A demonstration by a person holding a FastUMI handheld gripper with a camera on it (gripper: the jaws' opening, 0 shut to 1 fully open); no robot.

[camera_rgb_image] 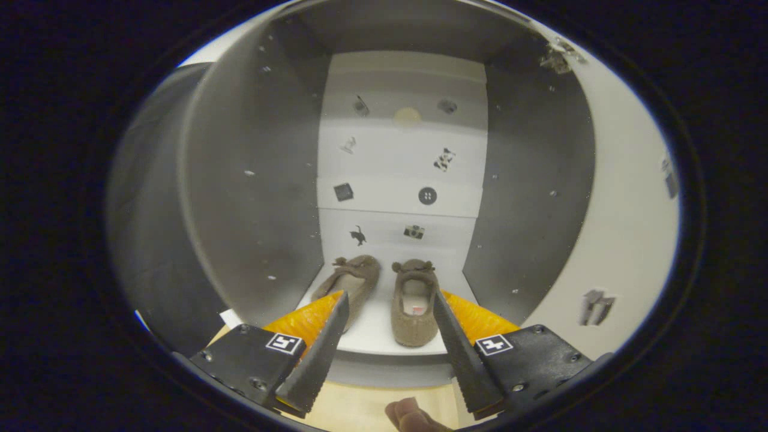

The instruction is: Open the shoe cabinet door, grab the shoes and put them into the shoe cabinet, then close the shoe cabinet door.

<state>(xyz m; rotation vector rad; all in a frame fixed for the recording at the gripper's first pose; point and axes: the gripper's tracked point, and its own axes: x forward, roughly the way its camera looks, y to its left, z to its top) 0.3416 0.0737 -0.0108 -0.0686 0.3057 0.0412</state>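
The shoes (384,297) sit low-centre inside the shoe cabinet (240,198), gripper (390,309) released; closing the door apparently comes next.

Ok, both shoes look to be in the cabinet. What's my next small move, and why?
Probably draw the hand-held gripper straight back, then go for the door. Both shoes lie side by side on the bottom shelf, the fingers are open and hold nothing, and the door stands open beside the right finger. Backing out first should keep the fingers from catching the right shoe.
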